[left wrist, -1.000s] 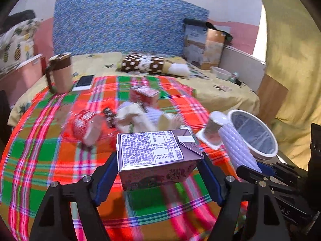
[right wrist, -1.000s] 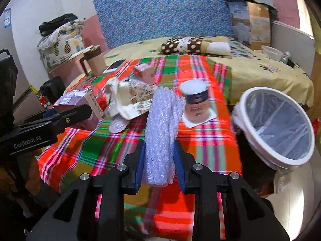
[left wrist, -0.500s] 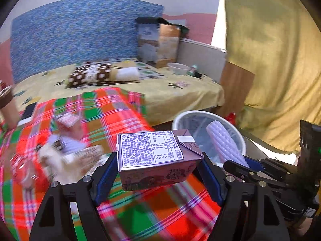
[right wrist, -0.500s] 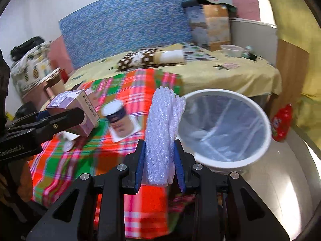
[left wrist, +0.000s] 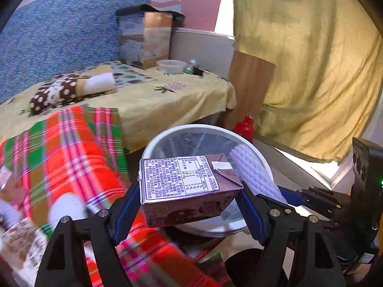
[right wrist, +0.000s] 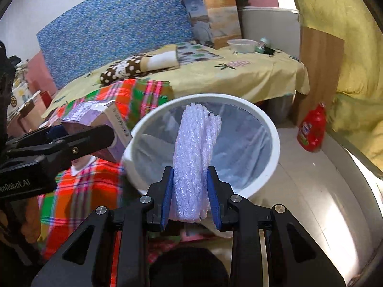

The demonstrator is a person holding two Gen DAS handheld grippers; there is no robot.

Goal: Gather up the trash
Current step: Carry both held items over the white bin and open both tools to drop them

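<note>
My left gripper is shut on a purple drink carton, held lying flat over the near rim of the white trash bin. My right gripper is shut on a white foam net sleeve, which stands up between the blue pads over the bin's opening. The bin is lined with a clear bag and stands on the floor beside the bed. In the right wrist view the carton and the left gripper sit at the bin's left rim. The foam sleeve shows to the right of the carton in the left wrist view.
A plaid cloth covers the bed at left with more blurred trash on it. A red bottle stands on the floor by a wooden panel. A yellow curtain hangs at right. A cardboard box and a bowl sit at the bed's far end.
Both grippers have swung right, from over the plaid cloth to over the trash bin, with the carton and the foam sleeve still gripped. The bin now sits right under them.
</note>
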